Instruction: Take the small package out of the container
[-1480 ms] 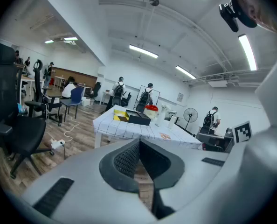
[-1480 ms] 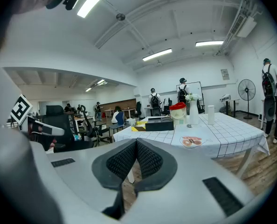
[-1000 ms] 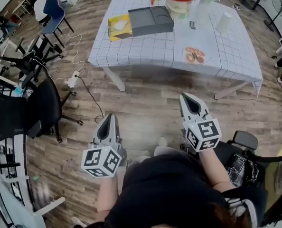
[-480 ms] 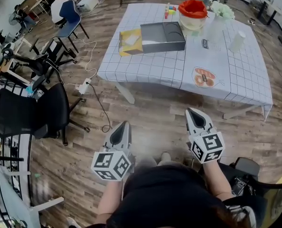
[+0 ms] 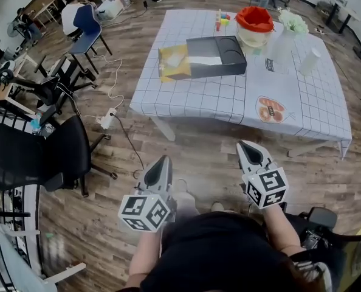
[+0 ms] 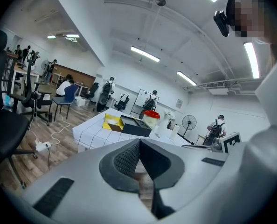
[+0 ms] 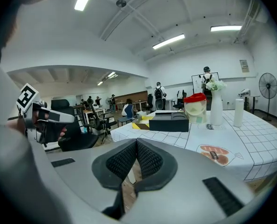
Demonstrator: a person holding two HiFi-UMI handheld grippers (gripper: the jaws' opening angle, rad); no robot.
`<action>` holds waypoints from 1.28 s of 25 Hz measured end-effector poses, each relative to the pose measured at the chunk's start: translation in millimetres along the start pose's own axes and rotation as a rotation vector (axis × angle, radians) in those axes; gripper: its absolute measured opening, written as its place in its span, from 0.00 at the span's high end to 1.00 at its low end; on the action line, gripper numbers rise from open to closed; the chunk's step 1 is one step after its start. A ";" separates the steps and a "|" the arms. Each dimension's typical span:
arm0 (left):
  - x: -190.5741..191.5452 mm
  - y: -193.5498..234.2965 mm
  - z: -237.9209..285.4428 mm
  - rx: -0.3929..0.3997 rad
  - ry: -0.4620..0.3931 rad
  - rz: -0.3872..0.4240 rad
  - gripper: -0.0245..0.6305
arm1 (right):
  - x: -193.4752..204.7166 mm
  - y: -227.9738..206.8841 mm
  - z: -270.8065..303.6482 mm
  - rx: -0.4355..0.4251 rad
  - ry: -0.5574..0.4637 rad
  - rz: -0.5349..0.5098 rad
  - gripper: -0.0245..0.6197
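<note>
A dark grey container (image 5: 216,56) lies on the white grid-cloth table (image 5: 192,93) far ahead of me. A yellow package (image 5: 171,62) rests at its left end, and something white (image 5: 203,59) shows inside it. Both grippers hang over the wooden floor, well short of the table. My left gripper (image 5: 163,161) is shut and empty, as is my right gripper (image 5: 247,145). The left gripper view shows the container (image 6: 136,126) and yellow package (image 6: 112,122) small beyond the closed jaws (image 6: 138,143). The container (image 7: 171,122) also appears past the right gripper's closed jaws (image 7: 136,143).
A red-lidded tub (image 5: 254,23), a vase of flowers (image 5: 288,29), a white cylinder (image 5: 310,59) and a food picture (image 5: 270,109) are on the table. Black office chairs (image 5: 47,154) and a blue chair (image 5: 86,26) stand left; a power strip with cable (image 5: 107,117) lies on the floor.
The view has drawn nearer the table, which now sits lower and larger in the head view. Both grippers stay shut and empty, in about the same place before me.
</note>
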State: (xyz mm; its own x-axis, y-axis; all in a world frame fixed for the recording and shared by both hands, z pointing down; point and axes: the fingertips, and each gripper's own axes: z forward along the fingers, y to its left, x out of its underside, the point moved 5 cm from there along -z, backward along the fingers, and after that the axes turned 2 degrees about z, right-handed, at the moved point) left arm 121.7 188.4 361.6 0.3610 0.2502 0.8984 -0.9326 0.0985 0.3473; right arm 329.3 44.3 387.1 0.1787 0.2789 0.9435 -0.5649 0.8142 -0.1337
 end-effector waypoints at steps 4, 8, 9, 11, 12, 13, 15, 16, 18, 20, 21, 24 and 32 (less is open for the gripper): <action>-21.3 44.2 4.7 0.006 0.020 0.021 0.92 | -17.3 19.8 43.4 0.011 -0.001 -0.016 0.94; -43.2 90.1 11.0 0.005 0.029 0.064 0.92 | -34.1 41.7 90.1 0.012 -0.007 -0.026 0.94; -47.7 100.3 12.2 0.005 0.032 0.073 0.92 | -37.2 47.9 101.5 0.010 -0.007 -0.027 0.94; -53.3 119.3 13.1 0.000 0.047 0.092 0.92 | -40.3 60.9 122.9 0.002 0.002 -0.027 0.94; -54.7 128.3 13.5 -0.004 0.058 0.101 0.92 | -40.9 66.8 132.7 -0.001 0.009 -0.028 0.94; -56.2 137.1 14.1 -0.011 0.067 0.110 0.92 | -41.6 71.9 141.9 -0.002 0.016 -0.031 0.94; -61.0 154.5 15.7 -0.025 0.079 0.127 0.92 | -44.9 81.1 158.1 0.002 0.022 -0.037 0.94; -64.3 162.7 16.6 -0.028 0.081 0.136 0.92 | -46.9 85.4 165.4 0.006 0.023 -0.040 0.94; -70.3 177.8 18.7 -0.029 0.084 0.159 0.92 | -49.5 93.4 178.9 0.010 0.023 -0.043 0.94; -74.0 191.9 23.3 -0.032 0.093 0.181 0.92 | -49.8 99.2 192.2 0.013 0.030 -0.047 0.94; -74.9 197.4 26.1 -0.034 0.101 0.185 0.92 | -50.2 100.8 198.5 0.013 0.038 -0.049 0.94; -74.6 209.4 31.9 -0.034 0.118 0.175 0.92 | -54.1 103.3 215.6 0.001 0.061 -0.061 0.94; -93.8 249.7 65.1 -0.085 0.106 0.139 0.92 | -77.9 87.3 281.5 -0.038 0.039 -0.060 0.92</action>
State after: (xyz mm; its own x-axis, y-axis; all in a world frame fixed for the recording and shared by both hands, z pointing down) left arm -145.1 126.8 381.5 0.2306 0.3670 0.9012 -0.9717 0.1356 0.1935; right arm 39.3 -49.7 387.3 0.2431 0.2485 0.9376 -0.5216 0.8485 -0.0896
